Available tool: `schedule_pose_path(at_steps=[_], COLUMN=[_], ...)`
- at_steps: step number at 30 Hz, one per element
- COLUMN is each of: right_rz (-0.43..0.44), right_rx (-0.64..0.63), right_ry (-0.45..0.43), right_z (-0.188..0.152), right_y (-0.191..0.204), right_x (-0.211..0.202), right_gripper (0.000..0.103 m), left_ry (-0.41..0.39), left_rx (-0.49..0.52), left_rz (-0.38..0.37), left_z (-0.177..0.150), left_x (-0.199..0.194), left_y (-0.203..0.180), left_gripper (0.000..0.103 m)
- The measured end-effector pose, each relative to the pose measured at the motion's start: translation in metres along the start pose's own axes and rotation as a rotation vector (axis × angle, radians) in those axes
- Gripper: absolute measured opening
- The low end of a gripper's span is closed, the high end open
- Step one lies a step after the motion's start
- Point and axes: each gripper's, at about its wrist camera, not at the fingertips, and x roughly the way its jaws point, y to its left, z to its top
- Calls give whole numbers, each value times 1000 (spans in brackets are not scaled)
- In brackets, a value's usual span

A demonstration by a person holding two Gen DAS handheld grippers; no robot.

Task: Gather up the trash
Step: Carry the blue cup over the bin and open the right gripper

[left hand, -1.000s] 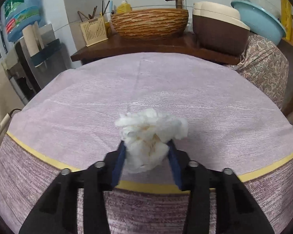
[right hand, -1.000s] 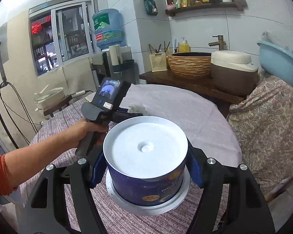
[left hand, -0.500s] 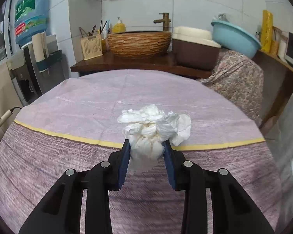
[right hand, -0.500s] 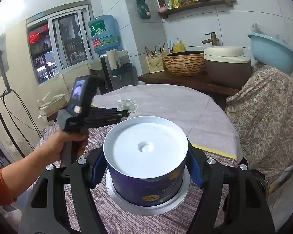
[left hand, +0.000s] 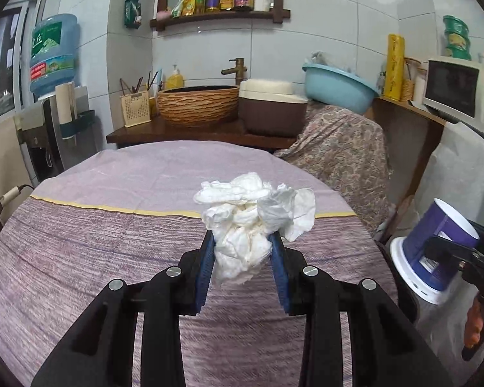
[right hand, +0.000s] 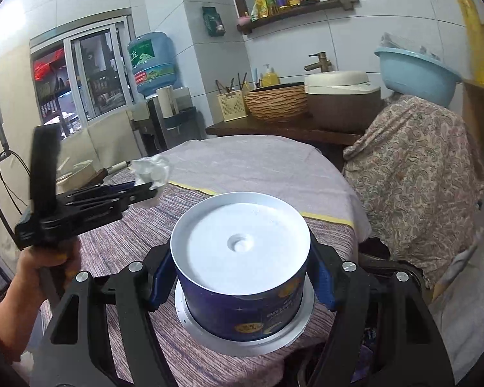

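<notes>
We have the crumpled white tissue (left hand: 255, 225) pinched between the blue pads of the left tongs (left hand: 243, 254), jaws closed about a third of the way onto it, the wad held clear above the striped tabletop (left hand: 80, 251). The right tongs (right hand: 240, 285) stand wide but clamped on the sides of a dark blue paper tub (right hand: 242, 274), held upside down with its white base towards the camera; in the left view the tub (left hand: 435, 245) sits off to the right, beyond the tabletop's edge. As we judge it, the step is carrying both pieces to a bin we cannot see, so we should keep a steady squeeze on the soft tissue, whose loose flaps could snag, and keep the tub level so it does not slip between the pads. The tub carries gold print and a gold label too small to read; the water bottle (right hand: 151, 61) bears a green label with characters we cannot make out.
</notes>
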Motion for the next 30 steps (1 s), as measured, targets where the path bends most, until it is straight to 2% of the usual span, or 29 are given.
schedule_pose_path(at_steps=[6,11,17,23,30], right_rz=[-39,-82,-189,-278,-332], right_rx=[34,77,116,185,251], right_ry=[-6,4,14,57,118], right_z=[-16,-30,-52,-79,-104], right_y=[-17,-40,-74,-116,-150], right_x=[-18,-25,-29,-17,12], right_gripper=[69,69,69,69,72], left_ry=[-32,-31,-22,15,33], left_rx=[-1,13,33,56,86], left_rz=[-33,-81,-138,-202,-244], left_z=[-14,-21,-28,-34,-37], left_x=[-20,-19,-11,4,10], left_y=[-31,-61,-92,-119,-141], left_gripper=[34,34,34,34,34])
